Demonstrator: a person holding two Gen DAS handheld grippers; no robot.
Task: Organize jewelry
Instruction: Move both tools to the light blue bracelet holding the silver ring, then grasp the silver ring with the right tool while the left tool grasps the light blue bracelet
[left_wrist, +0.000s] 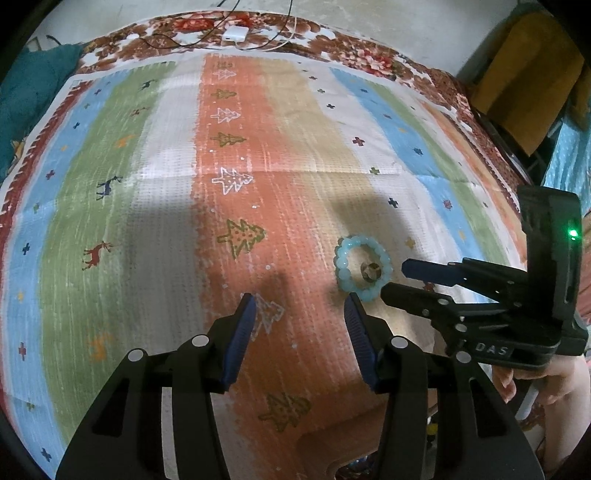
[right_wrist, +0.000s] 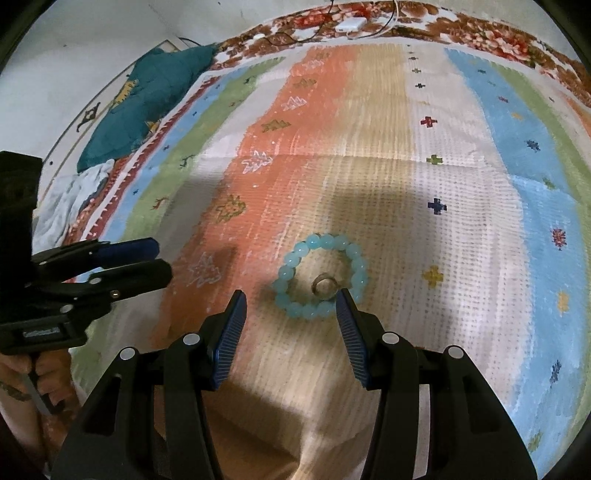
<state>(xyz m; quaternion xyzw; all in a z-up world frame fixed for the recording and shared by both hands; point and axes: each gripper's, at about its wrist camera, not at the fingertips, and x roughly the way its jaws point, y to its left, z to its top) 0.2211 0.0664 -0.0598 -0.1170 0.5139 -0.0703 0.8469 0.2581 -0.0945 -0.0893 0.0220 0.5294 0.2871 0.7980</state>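
1. Both claws are hovering over a striped, brightly printed cloth (right_wrist: 424, 177) with little trees, deer and crosses on it, spread across what looks like a bed rather than a counter.
2. The left claw (left_wrist: 299, 306) is standing with its jaws wide apart and nothing between them, a little to the left of the jewelry.
3. The right claw (right_wrist: 290, 302) is also gaping open and empty; its right-hand tip is sitting just beside the near edge of the jewelry, and I cannot tell whether it is touching.
4. A pale blue round-beaded bracelet (right_wrist: 295, 254) is lying flat on the cloth, near the middle of the scene, where the orange stripe is meeting the tan one.
5. A small metallic finger ring (right_wrist: 325, 286) is lying inside the bracelet's loop, toward its near right side.
6. Counting: one bracelet, one ring, two claws. No box, tray or dish for jewelry is showing in either view.
7. My guess is that the organizing is hardly begun or between steps: both pieces are loose on the cloth, neither is gripped, and picking up and placing each looks to be left.
8. At the far edge, a white charger block (left_wrist: 234, 34) with trailing cables is resting on the floral bedspread.
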